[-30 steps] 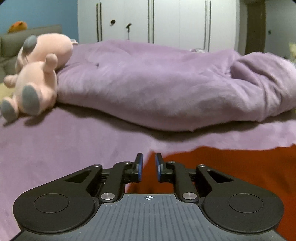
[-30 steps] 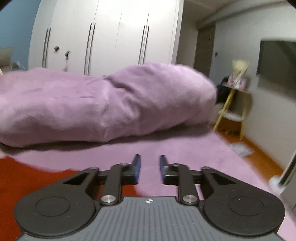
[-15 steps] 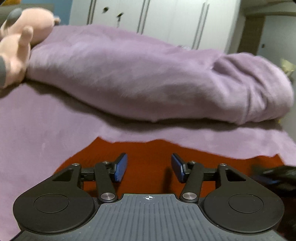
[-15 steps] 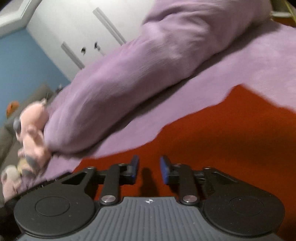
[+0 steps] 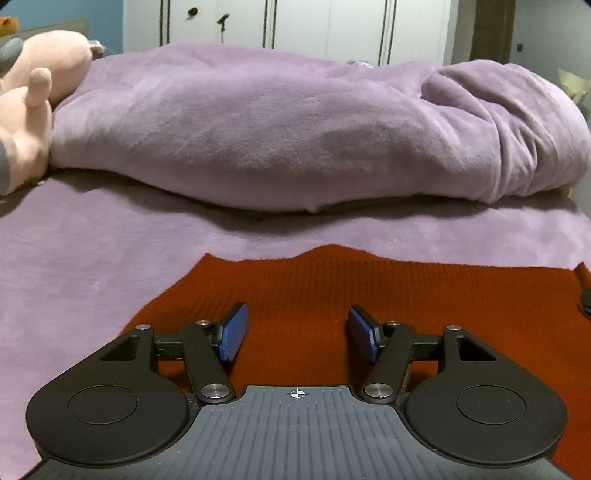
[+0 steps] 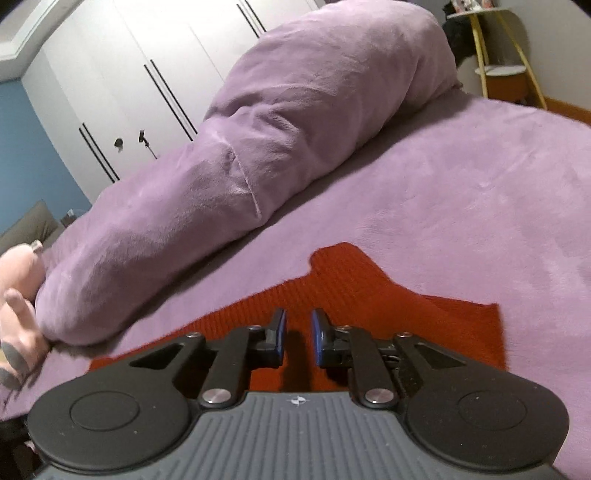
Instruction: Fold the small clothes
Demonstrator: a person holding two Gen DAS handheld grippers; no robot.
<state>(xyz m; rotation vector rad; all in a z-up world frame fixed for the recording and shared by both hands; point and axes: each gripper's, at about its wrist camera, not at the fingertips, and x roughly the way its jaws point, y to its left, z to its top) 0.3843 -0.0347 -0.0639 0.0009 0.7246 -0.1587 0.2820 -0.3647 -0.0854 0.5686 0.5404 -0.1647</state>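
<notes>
The red knitted garment (image 5: 388, 295) lies flat on the purple bed cover (image 5: 74, 266), at the near side of the bed; its far edge runs as an uneven line across the left wrist view, with a low peak near the middle.

The left gripper (image 5: 297, 328) is positioned directly above the garment, pointing down toward it at a slant; its jaws are opening and stand wide apart; the blue pads (image 5: 232, 330) show red fabric in the gap between them, but neither pad presses on it; nothing is gripped.

The right gripper (image 6: 298, 334) is positioned over the same garment (image 6: 369, 291), rolled so that the bed appears tilted in its view; its jaws are narrow and opening slightly; a dark shadow lies on the cloth in the gap; whether the fingertips touch the fabric cannot be told; no fold of cloth is visibly caught between the pads. A projecting corner of the garment lies just beyond the fingertips; a squared edge lies to the right of them.

A rolled purple blanket (image 5: 295, 129) lies across the bed beyond the garment, well apart from both grippers; a pink plush toy (image 5: 33, 103) rests against its left end; white wardrobe doors (image 5: 314, 26) stand behind the bed.
</notes>
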